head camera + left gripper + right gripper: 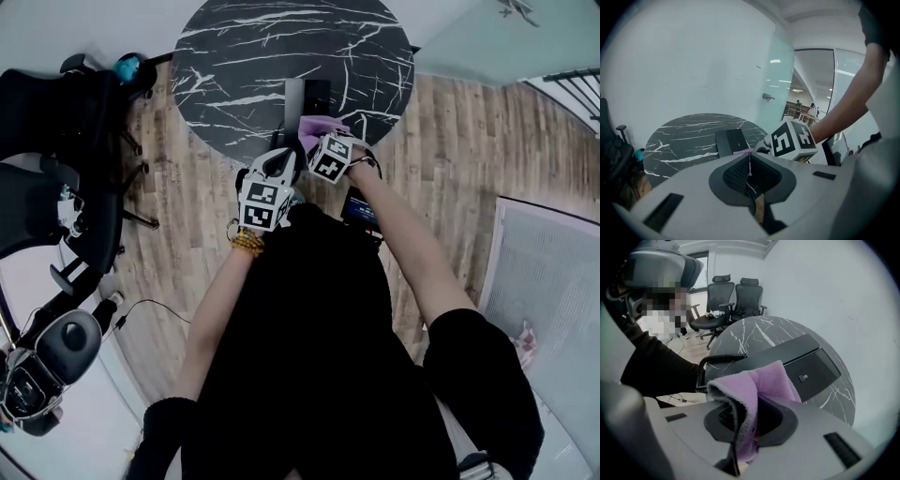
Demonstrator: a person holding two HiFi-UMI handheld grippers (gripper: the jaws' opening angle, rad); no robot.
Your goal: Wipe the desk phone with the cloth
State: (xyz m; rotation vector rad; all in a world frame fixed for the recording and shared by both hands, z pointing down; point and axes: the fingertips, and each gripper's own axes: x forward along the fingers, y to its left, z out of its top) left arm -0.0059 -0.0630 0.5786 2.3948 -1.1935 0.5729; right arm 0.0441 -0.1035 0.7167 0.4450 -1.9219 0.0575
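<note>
Purple cloth (761,380) is clamped in the right gripper (751,420). Its jaws are closed on a fold that bunches up over the tips, and only the right gripper view shows this properly. That view also shows the desk phone (806,364) just past the cloth, its coiled cord (715,359) running off the near side, and two office chairs (736,298) behind. The left gripper view shows none of that. There the left gripper (750,159) has its pads pressed together, with a thin pink line of cloth along the seam, so it looks pinched on an edge. The right gripper's marker cube (793,138) sits just to its right, and the phone lies flat on the round black marble table (679,140). The head view gives the layout: the phone is mid-table, the cloth hangs above the table's near edge, apart from the phone, and there's wood floor (450,159) all round. Count: one table, one phone, one cloth, two grippers. Pose: both forearms are bare and reach forward from the lap toward the table's near rim, converging so the grippers sit side by side, cubes nearly touching, left slightly nearer the body. There's a beaded bracelet (247,243) on the left wrist.
</note>
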